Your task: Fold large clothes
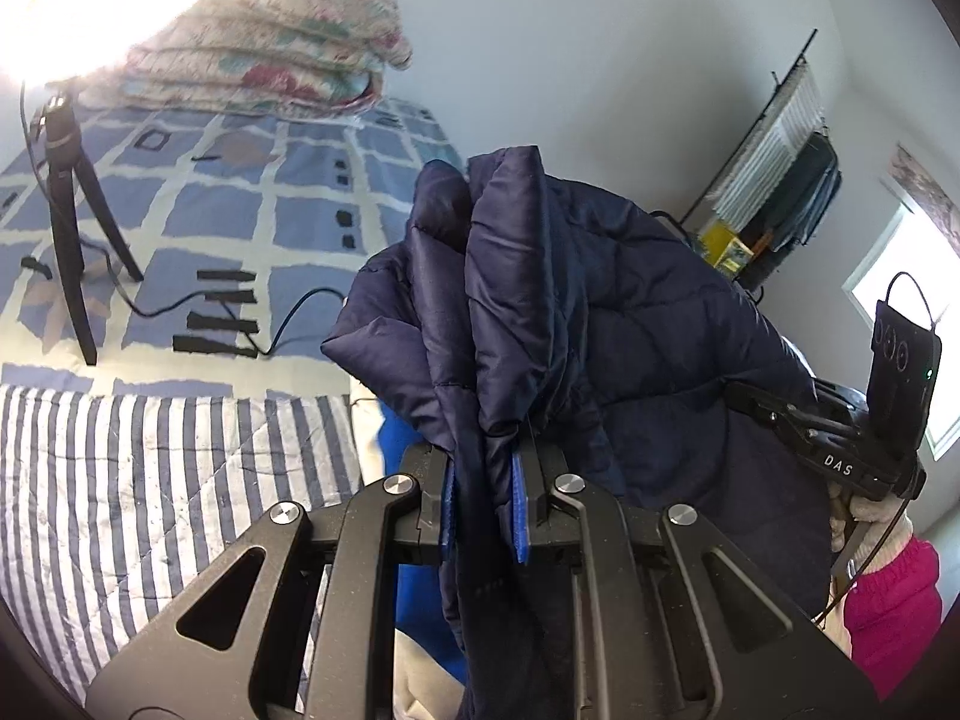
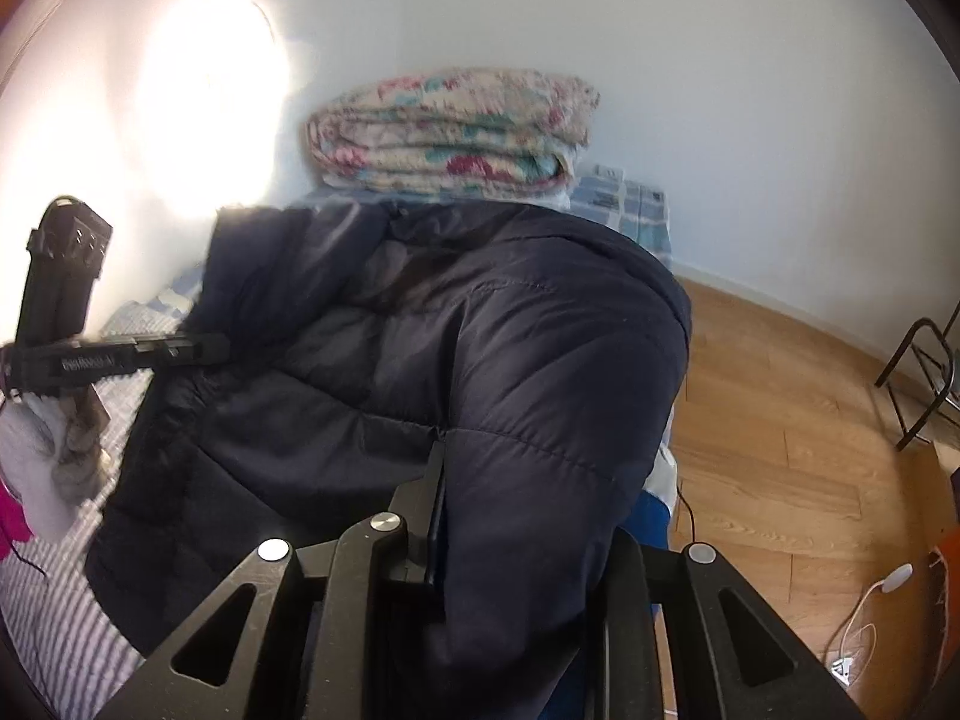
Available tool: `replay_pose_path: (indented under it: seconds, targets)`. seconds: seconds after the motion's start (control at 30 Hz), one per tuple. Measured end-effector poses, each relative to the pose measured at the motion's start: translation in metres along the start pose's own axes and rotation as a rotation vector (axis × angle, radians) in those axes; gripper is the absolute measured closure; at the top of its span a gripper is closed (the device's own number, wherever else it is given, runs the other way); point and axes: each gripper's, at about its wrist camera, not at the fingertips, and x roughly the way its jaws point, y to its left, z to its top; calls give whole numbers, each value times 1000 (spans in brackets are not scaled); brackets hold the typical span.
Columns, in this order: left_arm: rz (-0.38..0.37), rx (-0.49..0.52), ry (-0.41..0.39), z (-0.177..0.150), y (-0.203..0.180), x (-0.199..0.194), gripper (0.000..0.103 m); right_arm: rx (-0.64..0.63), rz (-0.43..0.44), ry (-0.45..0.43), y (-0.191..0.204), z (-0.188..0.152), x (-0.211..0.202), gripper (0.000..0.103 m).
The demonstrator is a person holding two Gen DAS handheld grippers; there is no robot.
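Observation:
A dark navy quilted jacket [image 1: 600, 300] is lifted above the bed. My left gripper [image 1: 486, 498] is shut on a bunched edge of it, the fabric pinched between the blue pads [image 1: 519, 510]. In the right wrist view the jacket [image 2: 420, 360] drapes over my right gripper [image 2: 480, 480] and hides its right finger; the left finger [image 2: 433, 480] presses against the fabric, so it looks shut on the jacket. The right gripper also shows in the left wrist view [image 1: 828, 438], behind the jacket. The left gripper shows at the left of the right wrist view [image 2: 120, 354].
The bed has a blue checked sheet [image 1: 240, 210] and a striped quilt [image 1: 150, 480]. A folded floral blanket [image 2: 450, 132] lies at its far end. A black tripod [image 1: 72, 210] with a cable stands on the bed. Wooden floor [image 2: 780, 420] lies to the right, and a rack [image 1: 774, 180] stands by the wall.

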Motion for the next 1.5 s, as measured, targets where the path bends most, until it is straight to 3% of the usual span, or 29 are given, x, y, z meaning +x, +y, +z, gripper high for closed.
replay_pose_path:
  seconds: [0.13, 0.27, 0.33, 0.47, 0.6, 0.7, 0.8, 0.97, 1.2, 1.5]
  targets:
    - [27, 10, 4, -3, -1, 5, 82, 61, -11, 27, -19, -7, 12, 64]
    - [58, 8, 13, -5, 0, 5, 69, 50, -100, 29, -20, -7, 6, 50]
    - [60, -3, 16, -5, 4, 6, 64, 66, -135, 18, -21, -5, -2, 49]
    - [67, -7, 10, -6, 5, -2, 63, 75, -170, -46, -12, -8, -31, 49]
    - [77, 37, -8, -8, -5, -15, 63, 60, -108, -104, 19, -26, -65, 52]
    - [91, 50, -20, -12, -9, -22, 63, 9, -60, -69, 41, -36, -61, 54]
    - [116, 77, -16, -20, -11, -25, 63, -65, -147, 72, 53, -60, -33, 56]
    - [164, 146, 29, -38, -16, -19, 63, 72, -158, 69, 43, -80, -24, 56]
    - [158, 187, -9, -55, -29, -71, 63, 156, -204, -5, 59, -90, -66, 56]
    - [123, 258, -79, -76, -70, -186, 63, 192, -223, -119, 120, -83, -152, 51]
